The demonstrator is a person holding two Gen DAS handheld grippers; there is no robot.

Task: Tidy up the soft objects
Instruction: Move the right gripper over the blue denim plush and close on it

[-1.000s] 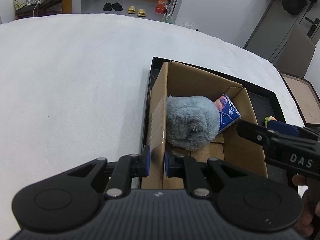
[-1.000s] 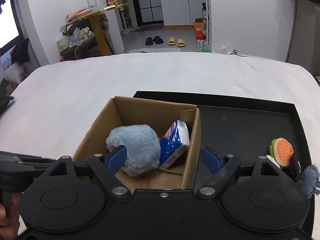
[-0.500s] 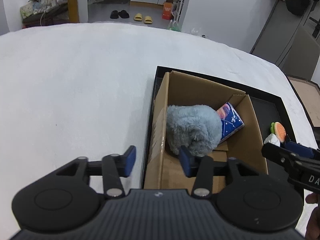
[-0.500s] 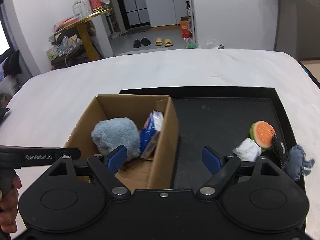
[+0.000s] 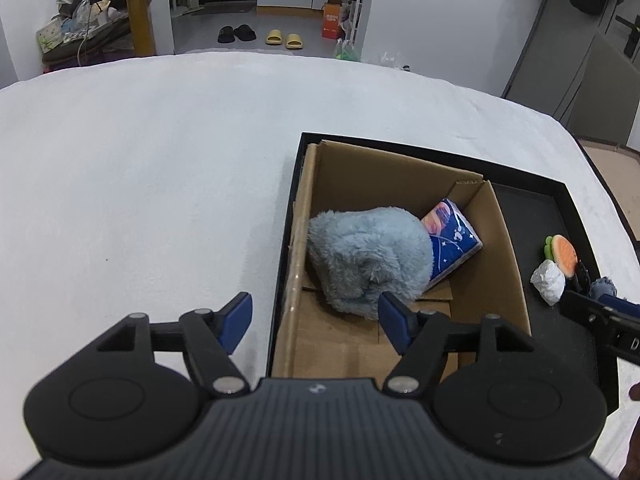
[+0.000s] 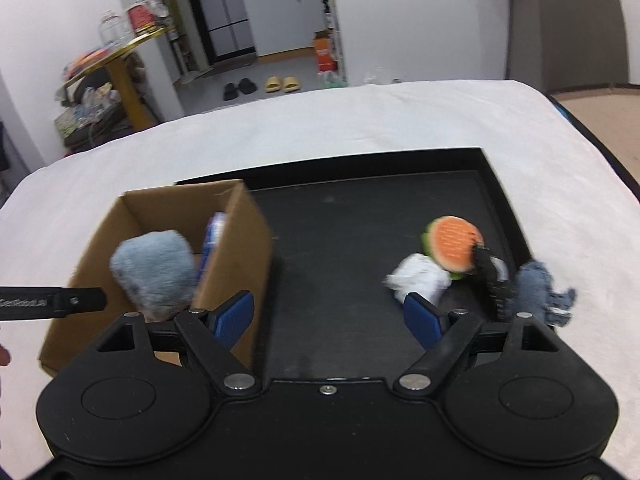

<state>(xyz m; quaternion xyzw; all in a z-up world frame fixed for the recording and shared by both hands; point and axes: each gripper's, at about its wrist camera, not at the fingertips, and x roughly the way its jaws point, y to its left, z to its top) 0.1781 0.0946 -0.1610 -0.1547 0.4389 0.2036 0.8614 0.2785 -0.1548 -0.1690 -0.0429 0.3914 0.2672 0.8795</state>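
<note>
Cardboard box [image 5: 400, 172] — fluffy blue plush [image 5: 368, 256], tissue pack [image 5: 454, 236] inside; left claw [image 5: 316, 316] opening, right claw [image 6: 328, 316] wide, both empty.

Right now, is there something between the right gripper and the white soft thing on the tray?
Nothing visible. The right gripper stands open over bare black tray; the white bundle lies just beyond its right finger.

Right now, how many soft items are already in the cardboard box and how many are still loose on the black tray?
In the cardboard box: 2 (fluffy blue plush, blue tissue pack)
On the black tray: 4 (burger toy, white wad, black strap, denim toy)
Total: 6
</note>
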